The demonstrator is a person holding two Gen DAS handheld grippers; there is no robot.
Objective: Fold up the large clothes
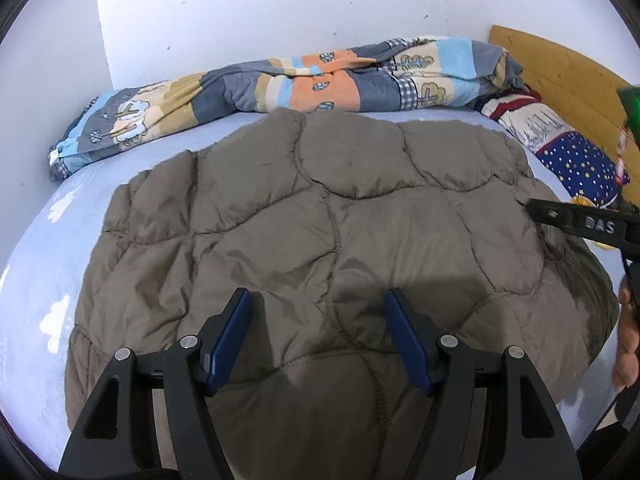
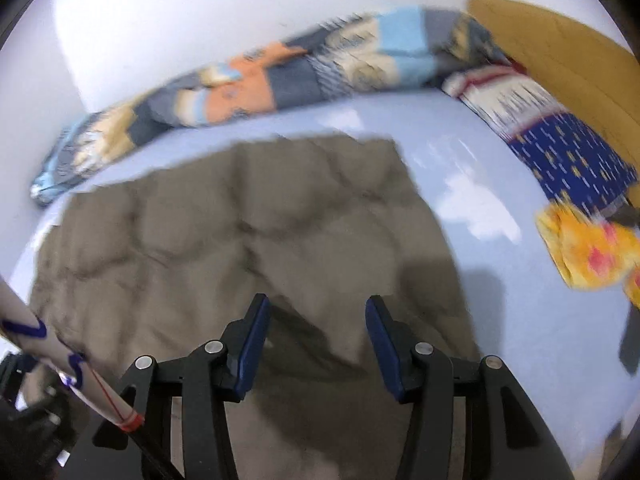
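Lying spread flat on the pale blue sheet (image 1: 36, 248), the quilted brown jacket (image 1: 320, 216) is filling most of the left wrist view, directly beneath and ahead of the left gripper (image 1: 318, 312). That gripper is hovering just above the padded fabric with its blue pads (image 1: 230, 340) standing apart, released, nothing between them but the jacket surface below. Beyond the jacket's far edge, a bundled patchwork blanket (image 1: 304, 80) is lying along the white wall (image 1: 280, 0). Off to the gripper's right, a star-print pillow (image 1: 576, 160) is resting against a wooden headboard (image 1: 560, 68), and a black finger of the right gripper (image 1: 580, 222) is reaching in over the jacket's right edge, with part of a hand (image 1: 628, 344) showing behind it. The right wrist view is motion-blurred; there the right gripper (image 2: 316, 320) is hanging over the jacket's (image 2: 240, 232) near right portion, jaws parted and empty, not pinching cloth. Bare sheet (image 2: 500, 300) is showing to this gripper's right, with a yellow and red cloth (image 2: 588, 248) lying further right near the pillow (image 2: 568, 148). At its lower left a white rod with blue markings (image 2: 60, 352) is crossing the corner; what it is I cannot tell
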